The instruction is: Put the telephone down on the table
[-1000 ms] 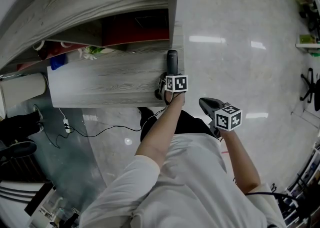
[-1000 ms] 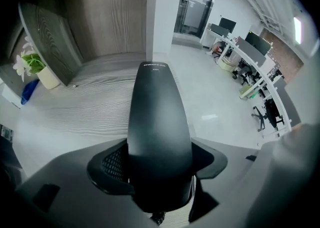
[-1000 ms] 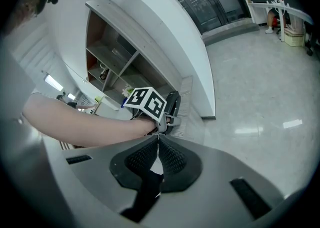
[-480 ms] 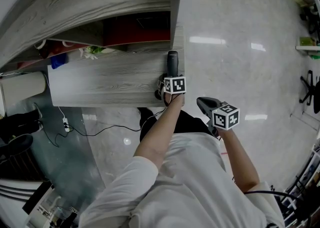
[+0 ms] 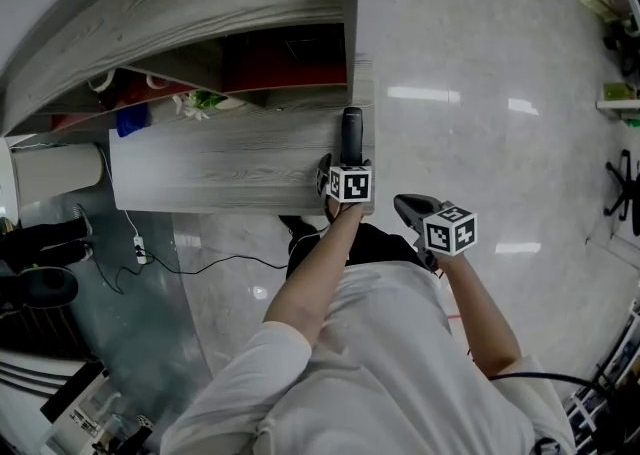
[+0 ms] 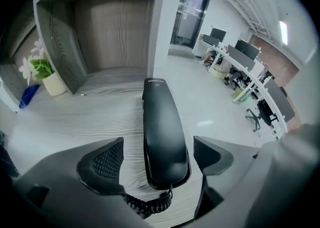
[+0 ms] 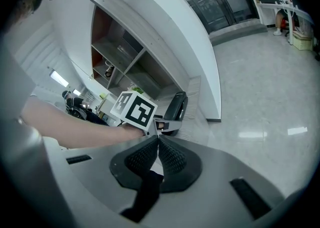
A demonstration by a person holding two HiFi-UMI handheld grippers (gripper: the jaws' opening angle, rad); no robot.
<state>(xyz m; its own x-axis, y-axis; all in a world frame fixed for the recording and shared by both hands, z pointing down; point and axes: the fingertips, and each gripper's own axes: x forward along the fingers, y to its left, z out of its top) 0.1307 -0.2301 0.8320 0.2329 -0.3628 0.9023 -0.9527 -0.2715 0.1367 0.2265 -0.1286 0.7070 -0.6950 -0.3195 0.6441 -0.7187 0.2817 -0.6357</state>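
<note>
1. Right gripper view showed the right gripper (image 7: pixel 158 144) with its ribbed jaws pressed together and nothing between them. It hung off the table's near right corner, above the pale glossy floor (image 5: pixel 480 143).
2. At the near right end of the grey wood-grain table (image 5: pixel 220 158), the left gripper (image 6: pixel 159 154) had its jaws opening. The pads stood clear on either side of the long black telephone handset (image 6: pixel 162 127).
3. That handset lay flat on the tabletop, pointing away along the table's right edge. Its black coiled cord (image 6: pixel 147 203) curled out from its near end, under the gripper.
4. Farther left, a small white-flowered plant in a pale pot (image 6: pixel 42 71) stood beside the grey shelf unit (image 6: pixel 115 31) at the table's back.
</note>
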